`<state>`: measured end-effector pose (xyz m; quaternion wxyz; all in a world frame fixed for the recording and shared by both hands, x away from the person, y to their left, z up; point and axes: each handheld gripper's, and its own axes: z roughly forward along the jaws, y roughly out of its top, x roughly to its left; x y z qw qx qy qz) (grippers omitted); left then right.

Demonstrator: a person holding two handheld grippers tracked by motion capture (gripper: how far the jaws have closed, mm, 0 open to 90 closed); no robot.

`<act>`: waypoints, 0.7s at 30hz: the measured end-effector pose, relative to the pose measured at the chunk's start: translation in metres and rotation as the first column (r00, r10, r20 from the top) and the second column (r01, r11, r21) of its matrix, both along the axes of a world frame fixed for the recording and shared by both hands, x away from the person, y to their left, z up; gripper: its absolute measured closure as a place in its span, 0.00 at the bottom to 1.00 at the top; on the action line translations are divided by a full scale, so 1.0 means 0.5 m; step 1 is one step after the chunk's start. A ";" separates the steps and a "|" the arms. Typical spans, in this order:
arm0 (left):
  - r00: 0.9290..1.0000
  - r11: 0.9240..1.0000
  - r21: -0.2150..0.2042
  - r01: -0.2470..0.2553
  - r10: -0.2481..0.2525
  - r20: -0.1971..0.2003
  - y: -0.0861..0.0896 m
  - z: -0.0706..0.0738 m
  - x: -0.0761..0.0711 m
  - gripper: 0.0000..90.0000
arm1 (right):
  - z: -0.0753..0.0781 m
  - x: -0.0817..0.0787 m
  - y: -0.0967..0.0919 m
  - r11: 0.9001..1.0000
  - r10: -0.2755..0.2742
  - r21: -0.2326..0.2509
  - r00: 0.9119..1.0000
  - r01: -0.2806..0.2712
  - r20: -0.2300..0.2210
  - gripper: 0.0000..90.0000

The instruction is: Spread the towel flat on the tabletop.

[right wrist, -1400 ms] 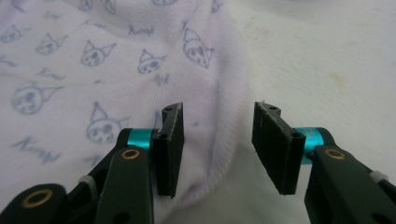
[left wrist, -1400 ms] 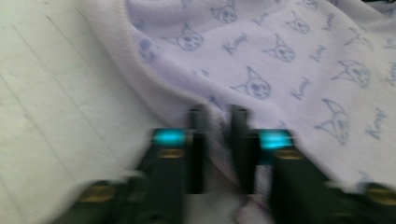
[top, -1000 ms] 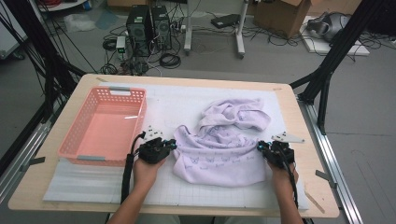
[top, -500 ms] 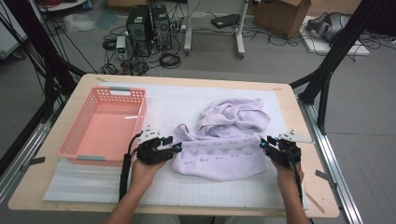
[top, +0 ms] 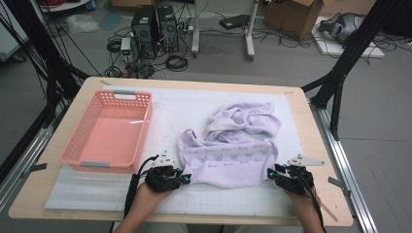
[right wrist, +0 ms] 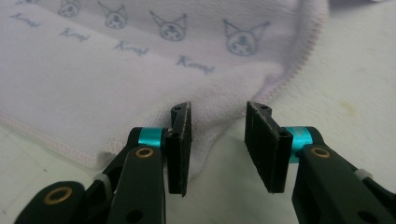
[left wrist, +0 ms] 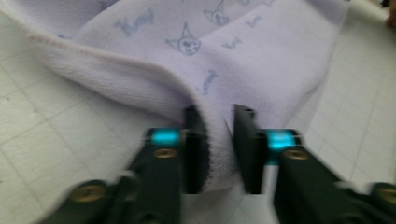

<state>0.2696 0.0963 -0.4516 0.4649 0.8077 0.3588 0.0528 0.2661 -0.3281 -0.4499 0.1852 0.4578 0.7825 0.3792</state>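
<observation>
Here towel (left wrist: 261, 60) corner pinched between left gripper (left wrist: 218, 140) jaws (right gripper (right wrist: 218, 135) apart).

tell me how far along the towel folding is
Early. The lilac towel has its near half spread flat, while the far half is bunched. In hand: the left tongs pinch the near left corner; the right tongs have just been opening, the right corner loose between them. Left: folding; the pink basket holds nothing.

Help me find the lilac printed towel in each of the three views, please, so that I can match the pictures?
High view: lilac towel at table centre-right, between both grippers.
Left gripper view: across the top, its folded hem running down between the jaws.
Right gripper view: upper left, a corner reaching between the jaws.
Shared landmark: white gridded mat beneath it.
</observation>
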 end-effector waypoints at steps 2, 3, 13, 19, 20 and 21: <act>0.999 0.999 -0.011 -0.032 0.032 0.014 0.011 0.005 -0.004 0.96 | 0.000 0.000 0.011 1.000 -0.006 -0.013 1.000 0.006 0.005 0.73; 0.999 0.999 -0.026 -0.045 0.046 0.019 0.019 0.010 -0.006 0.96 | 0.000 0.000 0.014 1.000 -0.006 -0.001 1.000 0.006 -0.006 0.81; 1.000 0.988 -0.150 -0.027 0.025 -0.011 0.080 0.027 -0.046 0.95 | 0.039 -0.034 -0.008 0.990 0.042 -0.135 0.997 -0.050 -0.058 0.97; 0.999 0.989 -0.139 -0.042 0.045 0.019 0.071 0.020 -0.048 0.61 | 0.056 -0.056 -0.033 0.996 0.075 -0.039 0.997 -0.076 -0.028 0.74; 0.997 0.987 -0.149 -0.054 0.060 0.039 0.070 0.023 -0.046 0.58 | 0.060 -0.056 -0.041 0.998 0.057 -0.009 0.998 -0.057 -0.004 0.72; 0.996 0.985 -0.158 -0.064 0.072 0.047 0.070 0.026 -0.043 0.54 | 0.065 -0.057 -0.049 0.999 0.033 0.027 0.999 -0.034 0.012 0.73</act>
